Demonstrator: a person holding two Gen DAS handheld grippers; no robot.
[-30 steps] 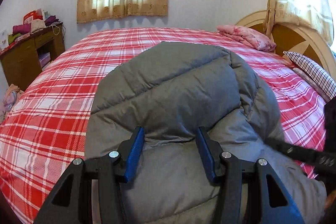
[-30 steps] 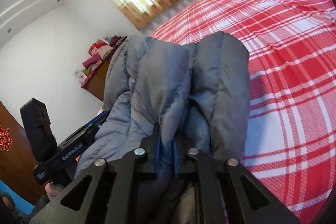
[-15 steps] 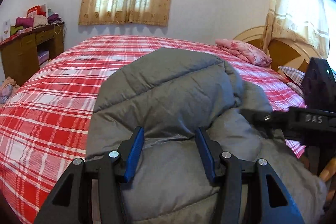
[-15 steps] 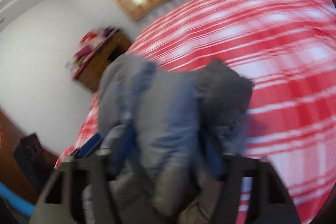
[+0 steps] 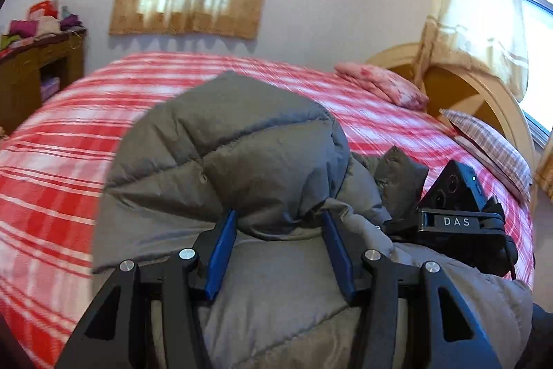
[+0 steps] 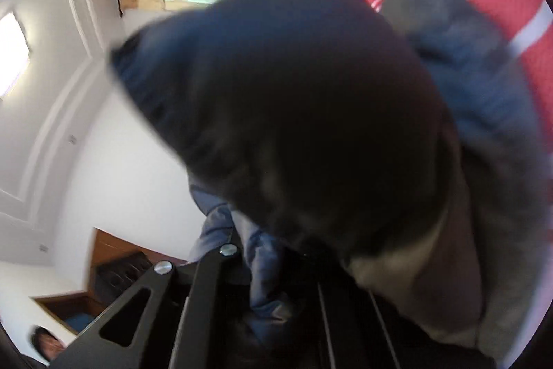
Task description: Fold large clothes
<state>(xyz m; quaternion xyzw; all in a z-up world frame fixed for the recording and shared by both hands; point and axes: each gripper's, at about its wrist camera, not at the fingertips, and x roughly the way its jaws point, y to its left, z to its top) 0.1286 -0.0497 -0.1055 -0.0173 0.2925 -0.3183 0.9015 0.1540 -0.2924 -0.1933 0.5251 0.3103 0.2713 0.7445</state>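
Observation:
A grey puffer jacket [image 5: 242, 144] lies bunched on the red plaid bed [image 5: 52, 178]. My left gripper [image 5: 278, 217] has its blue pads pressed on a thick fold of it, jaws partly apart around the bulk. My right gripper [image 5: 383, 225] comes in from the right, its tips buried in the same bundle beside the left one. In the right wrist view the jacket [image 6: 311, 109] drapes over the camera and hides the fingertips. Only one black finger [image 6: 204, 286] shows, with cloth running down beside it. The jaws read as shut on the jacket.
A pink folded cloth [image 5: 380, 85] and a striped pillow [image 5: 490, 140] lie by the arched headboard [image 5: 477, 92]. A wooden desk [image 5: 34, 71] piled with clothes stands at the left wall. A person [image 6: 45, 344] shows low at the left, in front of a dark wooden cabinet [image 6: 117, 265].
My right gripper spread its jaws around the jacket, then rolled, sank and moved in beside the left gripper; cloth now covers its view. The left gripper kept its grip.

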